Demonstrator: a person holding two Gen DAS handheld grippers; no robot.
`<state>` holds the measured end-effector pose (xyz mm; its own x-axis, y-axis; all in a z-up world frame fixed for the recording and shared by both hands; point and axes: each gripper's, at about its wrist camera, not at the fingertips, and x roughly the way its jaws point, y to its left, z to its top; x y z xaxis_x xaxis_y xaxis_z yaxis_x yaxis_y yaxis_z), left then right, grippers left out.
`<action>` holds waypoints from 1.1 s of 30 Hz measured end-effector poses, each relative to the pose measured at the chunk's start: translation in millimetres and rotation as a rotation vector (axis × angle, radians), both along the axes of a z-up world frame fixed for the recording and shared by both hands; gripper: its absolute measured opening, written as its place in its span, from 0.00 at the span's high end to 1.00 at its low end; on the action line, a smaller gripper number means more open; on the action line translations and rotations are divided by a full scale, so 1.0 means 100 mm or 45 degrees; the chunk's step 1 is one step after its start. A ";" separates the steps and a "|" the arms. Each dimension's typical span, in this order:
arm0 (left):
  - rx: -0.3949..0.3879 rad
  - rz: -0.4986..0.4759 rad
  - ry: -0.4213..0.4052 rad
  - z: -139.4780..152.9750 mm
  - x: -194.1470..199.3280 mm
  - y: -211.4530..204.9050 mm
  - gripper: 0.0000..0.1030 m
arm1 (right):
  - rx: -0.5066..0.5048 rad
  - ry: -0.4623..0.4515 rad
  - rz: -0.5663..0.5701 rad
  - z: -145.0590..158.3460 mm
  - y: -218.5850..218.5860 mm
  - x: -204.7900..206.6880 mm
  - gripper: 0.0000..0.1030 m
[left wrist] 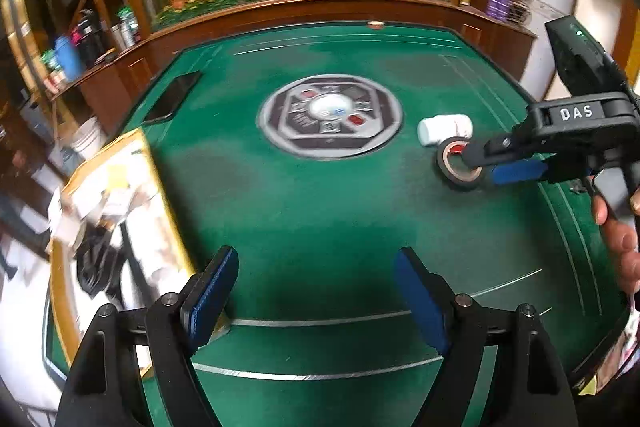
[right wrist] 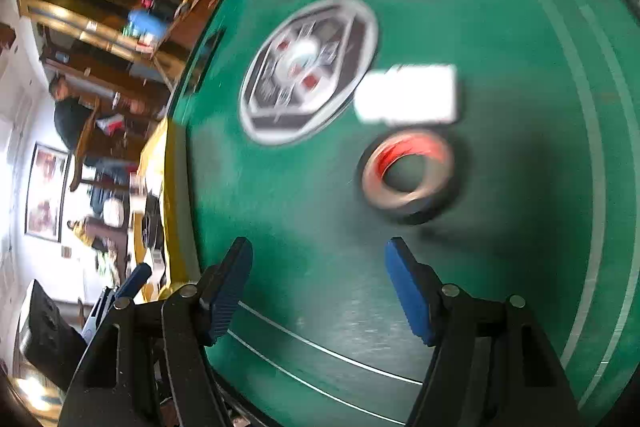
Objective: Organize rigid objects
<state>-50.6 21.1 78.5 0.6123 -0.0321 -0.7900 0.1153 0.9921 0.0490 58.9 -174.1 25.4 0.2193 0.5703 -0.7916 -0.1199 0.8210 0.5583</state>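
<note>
Two task items lie together on the green felt tabletop (left wrist: pixel 320 211): a black roll of tape with a red-and-tan core (left wrist: pixel 460 163) and, just beyond it, a white plastic bottle on its side (left wrist: pixel 444 129). Right tongs (left wrist: pixel 486 163) reach the roll, one finger inside its core, jaws partly spread, nothing gripped. Left tongs (left wrist: pixel 316 295) stand wide and empty over bare felt.

both grippers angle downward, left gripper (left wrist: pixel 316 291) jaws wide apart, right gripper (right wrist: pixel 319 285) jaws parted.
</note>
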 end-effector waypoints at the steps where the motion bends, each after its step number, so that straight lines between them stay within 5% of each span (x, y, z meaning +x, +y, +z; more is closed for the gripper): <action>1: -0.016 -0.029 0.008 0.01 0.05 -0.06 0.16 | -0.007 -0.012 -0.027 0.03 -0.08 0.00 0.33; 8: -0.126 -0.243 0.133 -0.07 0.48 -0.66 0.10 | -0.039 -0.026 -0.211 0.05 -0.63 -0.14 0.34; 15: -0.088 -0.326 0.208 -0.33 0.88 -1.20 0.10 | -0.107 -0.064 -0.264 0.15 -0.99 -0.40 0.33; 21: 0.051 -0.332 0.197 -0.55 1.17 -1.56 0.10 | -0.156 -0.116 -0.261 0.24 -1.10 -0.55 0.33; 23: 0.053 -0.336 0.195 -0.59 1.21 -1.59 0.16 | -0.165 -0.126 -0.257 0.25 -1.12 -0.57 0.33; 25: -0.040 -0.340 0.204 -0.60 1.17 -1.52 0.36 | -0.170 -0.132 -0.255 0.26 -1.13 -0.56 0.33; 33: -0.046 -0.281 0.198 -0.58 0.58 -1.06 0.37 | -0.187 -0.195 -0.160 0.37 -0.93 -0.20 0.33</action>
<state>7.7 -84.7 20.6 0.4586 -0.1816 -0.8699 0.3326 0.9428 -0.0215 39.3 -267.2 62.7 0.4052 0.4121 -0.8161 -0.0859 0.9059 0.4148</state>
